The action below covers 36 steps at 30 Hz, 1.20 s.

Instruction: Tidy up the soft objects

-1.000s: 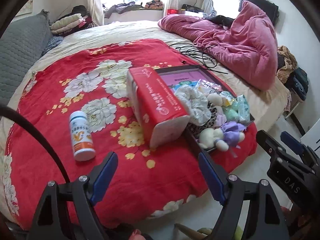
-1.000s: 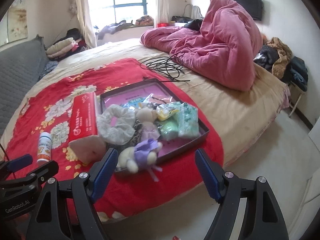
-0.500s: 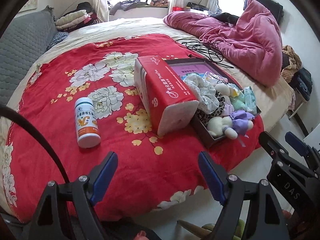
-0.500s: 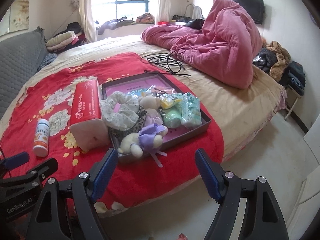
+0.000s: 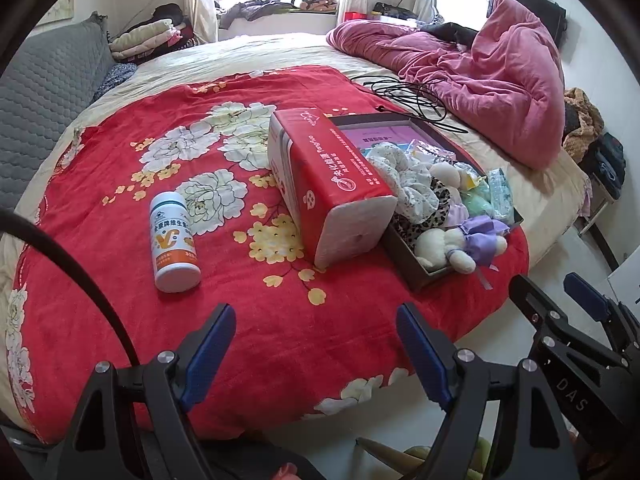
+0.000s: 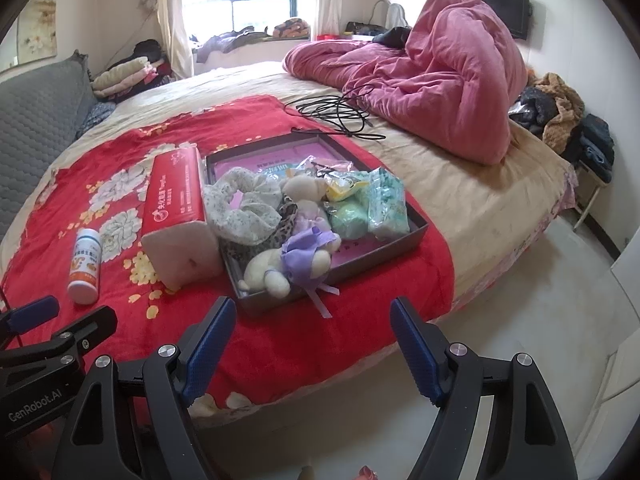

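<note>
Overflowing tray [image 6: 416, 227], perhaps scrunchies [image 6: 244, 210], plush [image 6: 276, 266]

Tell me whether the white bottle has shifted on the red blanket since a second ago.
No. The white bottle lies beside the same white flower; only the cameras moved closer.

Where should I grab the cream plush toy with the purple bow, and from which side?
Grip the cream plush toy with the purple bow across its body, probably from above at the near edge: it lies over the dark tray's front corner, nearest the open right gripper.
</note>
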Tool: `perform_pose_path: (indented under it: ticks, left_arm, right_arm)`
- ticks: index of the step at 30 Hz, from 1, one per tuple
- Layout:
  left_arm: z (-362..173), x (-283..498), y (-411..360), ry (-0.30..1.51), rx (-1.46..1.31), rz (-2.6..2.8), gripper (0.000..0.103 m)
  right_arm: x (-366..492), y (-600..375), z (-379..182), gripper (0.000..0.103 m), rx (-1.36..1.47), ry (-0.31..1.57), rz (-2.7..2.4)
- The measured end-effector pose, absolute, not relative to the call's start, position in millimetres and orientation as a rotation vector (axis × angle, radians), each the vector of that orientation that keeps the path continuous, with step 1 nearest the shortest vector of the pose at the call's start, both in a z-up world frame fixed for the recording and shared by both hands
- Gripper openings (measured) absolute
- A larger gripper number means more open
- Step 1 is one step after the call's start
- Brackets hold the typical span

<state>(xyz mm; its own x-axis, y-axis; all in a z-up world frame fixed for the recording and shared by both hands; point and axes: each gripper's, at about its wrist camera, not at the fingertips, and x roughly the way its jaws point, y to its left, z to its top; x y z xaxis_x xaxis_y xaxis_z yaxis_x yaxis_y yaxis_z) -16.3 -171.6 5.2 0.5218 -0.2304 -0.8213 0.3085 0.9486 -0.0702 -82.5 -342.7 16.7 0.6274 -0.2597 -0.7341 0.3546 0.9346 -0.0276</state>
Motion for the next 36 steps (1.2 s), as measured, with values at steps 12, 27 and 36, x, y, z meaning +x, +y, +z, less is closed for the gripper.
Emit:
perform_pose_path:
  ticks: [12,27,36]
  left_arm:
    - [1.7,-17.9,-178.4,0.975,0.104,-0.325,0.082]
    - [0.1,-18.8,-176.3,0.978,0.098,-0.319,0.082]
    - [-0.8,-19.4,-176.9,0.979,0.100,-0.321,0.082]
  right_arm:
    - [-81.7,-341.6,11.5,0.080,0.129,0.837,-0.348]
    - [-82.1,-339.8,11.5,0.080,0.126,0.843,-0.336]
    - [-81.2,-339.1,10.4,0.080,0.124,0.848,-0.332]
